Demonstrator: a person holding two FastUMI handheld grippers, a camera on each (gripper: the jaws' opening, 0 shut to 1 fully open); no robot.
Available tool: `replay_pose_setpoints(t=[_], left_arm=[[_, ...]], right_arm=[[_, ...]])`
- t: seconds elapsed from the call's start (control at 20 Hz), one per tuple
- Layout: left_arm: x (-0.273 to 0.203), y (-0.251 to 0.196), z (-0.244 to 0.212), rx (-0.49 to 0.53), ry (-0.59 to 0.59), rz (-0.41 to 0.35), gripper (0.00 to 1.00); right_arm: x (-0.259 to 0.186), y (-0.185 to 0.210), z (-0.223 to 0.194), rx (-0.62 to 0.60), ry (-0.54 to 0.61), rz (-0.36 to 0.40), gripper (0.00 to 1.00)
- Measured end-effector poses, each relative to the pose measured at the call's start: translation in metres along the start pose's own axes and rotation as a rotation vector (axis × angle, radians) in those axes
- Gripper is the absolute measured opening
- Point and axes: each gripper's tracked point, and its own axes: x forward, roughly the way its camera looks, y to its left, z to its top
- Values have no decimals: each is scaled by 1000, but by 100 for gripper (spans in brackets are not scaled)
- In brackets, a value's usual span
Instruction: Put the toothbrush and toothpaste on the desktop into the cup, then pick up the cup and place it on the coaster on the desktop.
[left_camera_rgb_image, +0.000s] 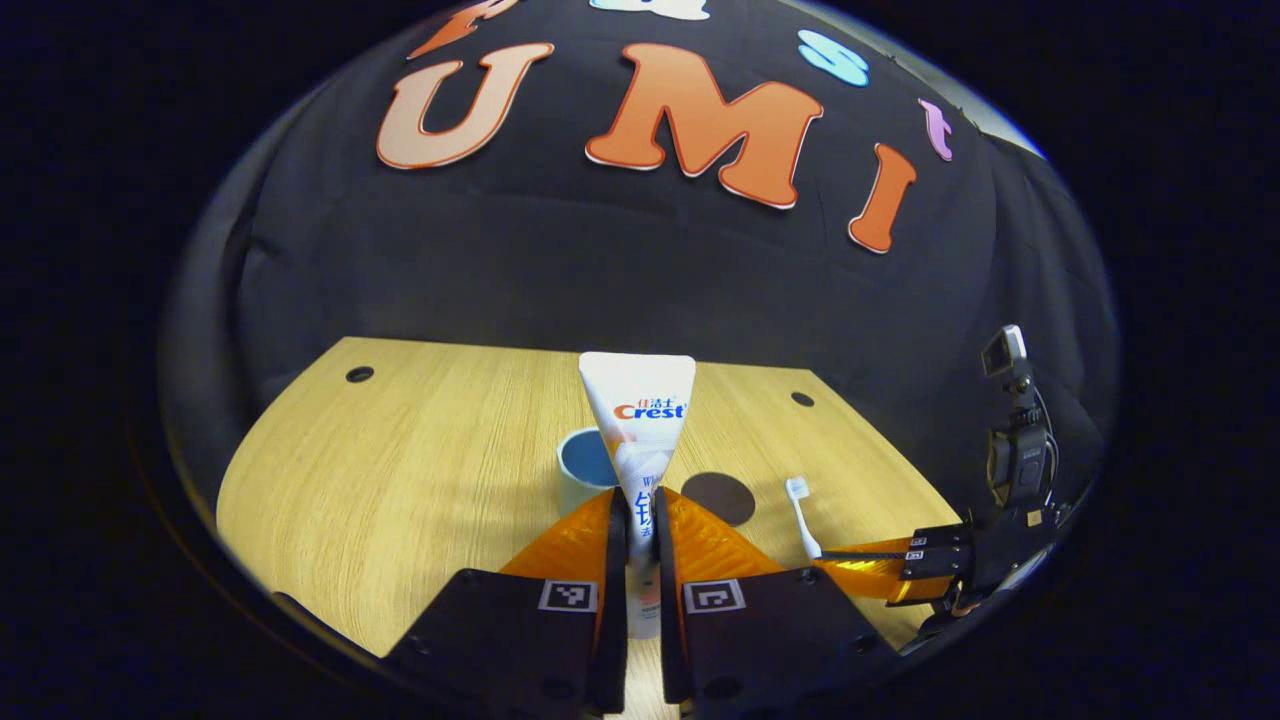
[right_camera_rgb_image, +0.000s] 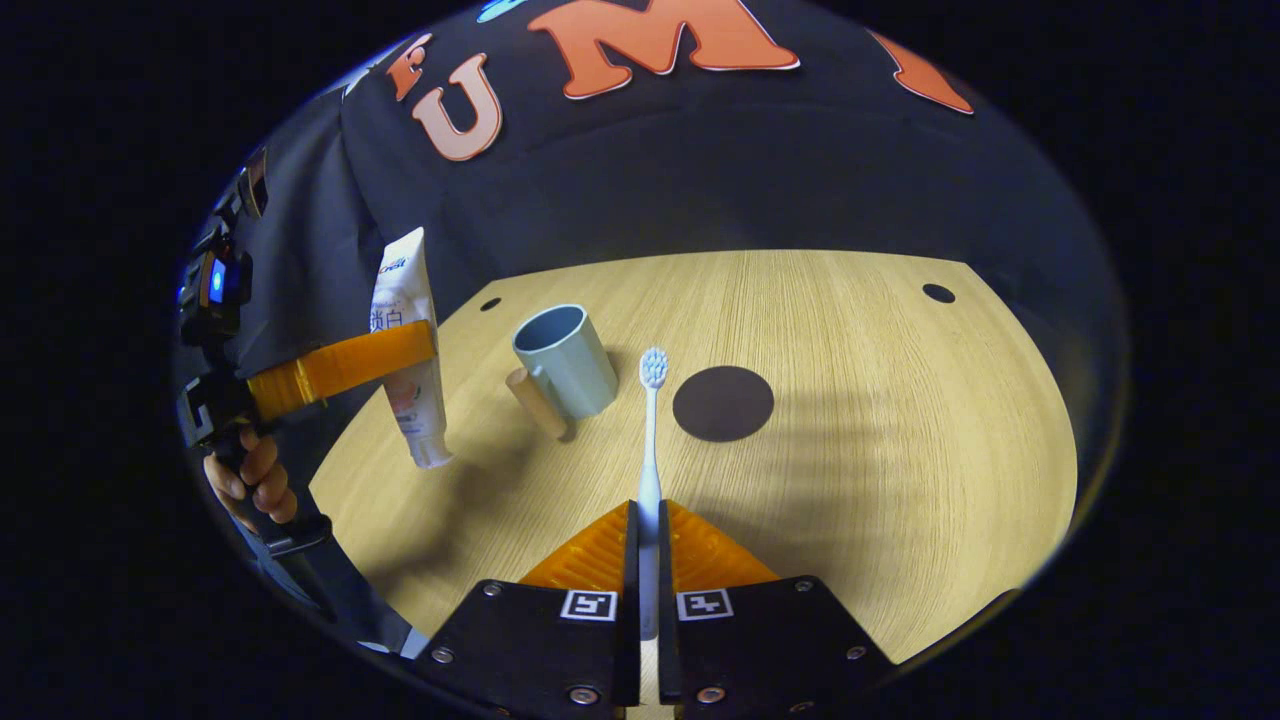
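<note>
In the left gripper view, the left gripper (left_camera_rgb_image: 640, 520) stood at bottom centre with both fingers pressed against a toothpaste tube (left_camera_rgb_image: 640, 420). The tube was white with a flat crimped end pointing up, blue and red lettering near the top and a paler band lower down; it rose upright from between the fingers, lifted clear of the wooden desktop (left_camera_rgb_image: 400, 480). Just behind it, partly hidden by the tube, sat a blue-grey cup (left_camera_rgb_image: 582, 462) with a darker blue inside. To the right of the tube lay a dark round coaster (left_camera_rgb_image: 722, 497), flat on the wood. Further right, a white toothbrush (left_camera_rgb_image: 802, 515) with its bristled head toward the top of the frame was held at its handle by the right gripper (left_camera_rgb_image: 850, 553), which entered from the lower right edge.

In the right gripper view, the right gripper (right_camera_rgb_image: 648, 540) at bottom centre was closed on the pale blue handle of the toothbrush (right_camera_rgb_image: 651, 440), whose white bristle head pointed away, up the frame. The coaster (right_camera_rgb_image: 723, 403) lay just right of the brush head. The cup (right_camera_rgb_image: 565, 360) stood left of the brush, tilted by the lens, with a tan wooden handle (right_camera_rgb_image: 535, 402) on its near left side. At the left edge, the left gripper (right_camera_rgb_image: 400, 355) clasped the toothpaste tube (right_camera_rgb_image: 408, 330) across its middle, cap end down, above the desktop (right_camera_rgb_image: 900, 420). A hand (right_camera_rgb_image: 250, 480) gripped that tool's handle below.
</note>
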Motion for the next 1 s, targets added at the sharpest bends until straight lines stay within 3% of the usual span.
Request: replay_pose_setpoints(t=[0.25, 0.7, 1.0], left_arm=[[7, 9, 35, 20, -139, 38, 18], [35, 27, 84, 26, -289, 90, 18], [61, 24, 91, 1, -331, 67, 17]], right_arm=[[-5, -2, 18, -23, -92, 4, 7], [-6, -11, 48, -24, -196, 27, 7], [4, -13, 64, 10, -240, 55, 7]])
